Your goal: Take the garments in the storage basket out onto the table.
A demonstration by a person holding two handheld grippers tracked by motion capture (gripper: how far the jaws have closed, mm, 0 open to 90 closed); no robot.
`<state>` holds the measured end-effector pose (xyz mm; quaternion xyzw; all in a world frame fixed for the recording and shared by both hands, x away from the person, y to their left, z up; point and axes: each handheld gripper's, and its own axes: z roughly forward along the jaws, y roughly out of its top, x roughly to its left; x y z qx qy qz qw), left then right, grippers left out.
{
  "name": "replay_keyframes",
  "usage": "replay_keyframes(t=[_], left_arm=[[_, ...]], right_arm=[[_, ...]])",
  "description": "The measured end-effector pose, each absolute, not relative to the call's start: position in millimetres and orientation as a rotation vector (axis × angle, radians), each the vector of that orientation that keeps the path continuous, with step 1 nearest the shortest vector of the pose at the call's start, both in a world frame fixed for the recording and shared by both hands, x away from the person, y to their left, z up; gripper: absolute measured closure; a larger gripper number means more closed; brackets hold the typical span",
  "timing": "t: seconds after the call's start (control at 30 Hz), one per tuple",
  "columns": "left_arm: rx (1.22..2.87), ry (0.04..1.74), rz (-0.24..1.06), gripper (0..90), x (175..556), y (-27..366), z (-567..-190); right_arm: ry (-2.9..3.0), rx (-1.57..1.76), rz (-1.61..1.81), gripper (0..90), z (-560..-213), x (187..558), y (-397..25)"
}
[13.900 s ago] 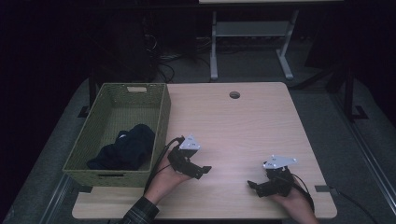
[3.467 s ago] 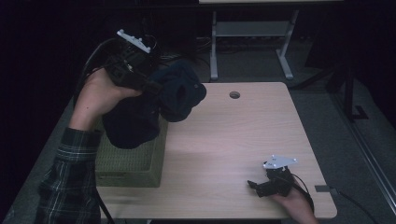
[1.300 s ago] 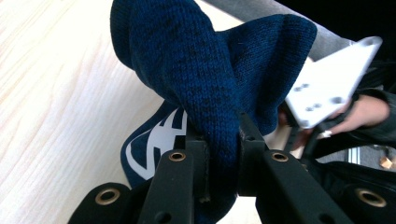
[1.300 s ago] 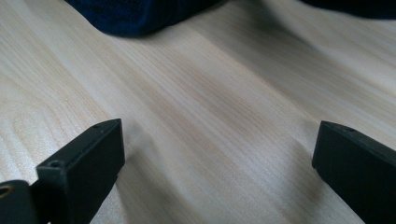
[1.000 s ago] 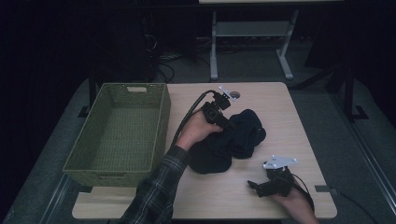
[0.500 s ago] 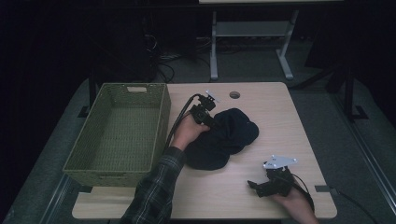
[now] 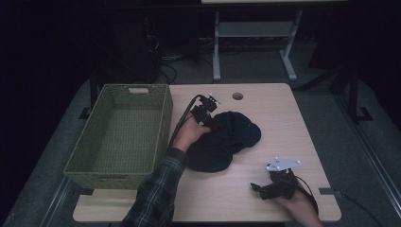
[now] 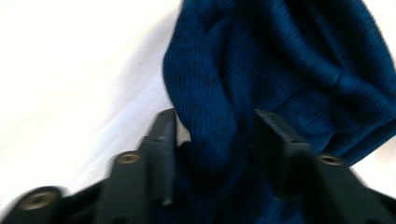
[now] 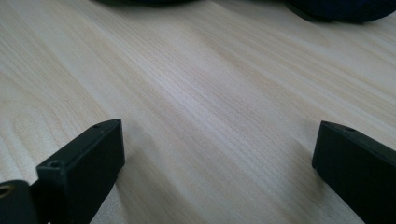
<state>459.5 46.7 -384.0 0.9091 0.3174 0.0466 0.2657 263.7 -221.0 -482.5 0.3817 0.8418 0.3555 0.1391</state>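
Starting nearest us, we see the right gripper [image 7: 265, 188] resting on the pale wood-grain table [image 7: 293, 118] near its front edge, jaws wide apart with nothing but bare board between them, well apart from the cloth. Next out, the left gripper [image 7: 206, 113] sits at the near-left edge of the dark blue knit garment [image 7: 226, 139], which lies heaped mid-table just right of the basket; in the left gripper view a fold of the ribbed knit [image 8: 280, 70] runs between the jaws, which stand a little apart around it, so we cannot tell a firm clamp from a loose hold. We judge the risk is here: the knit is soft, stretchy and bunched, so a shallow pinch could slip off when lifted, or one layer could drag the whole heap toward the table edge. At far left the green woven basket [image 7: 94, 142], rectangular with stiff mesh walls, stands empty; its rim could snag trailing cloth.
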Motion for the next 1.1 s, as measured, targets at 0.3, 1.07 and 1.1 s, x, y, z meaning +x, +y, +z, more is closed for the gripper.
replay_keyframes(t=[0.3,1.07,1.1], left_arm=[[2.447,0.810,0.163,53.7,433.6,57.3,-351.4],[2.504,0.769,-0.069,90.0,358.3,65.1,-415.8],[2.510,0.767,-0.086,90.0,357.0,64.7,-419.4]], right_arm=[[2.434,1.110,1.027,2.0,-482.4,263.5,-220.7],[2.433,1.107,1.028,2.1,-482.6,263.6,-220.8],[2.433,1.107,1.028,2.1,-482.6,263.6,-220.8]])
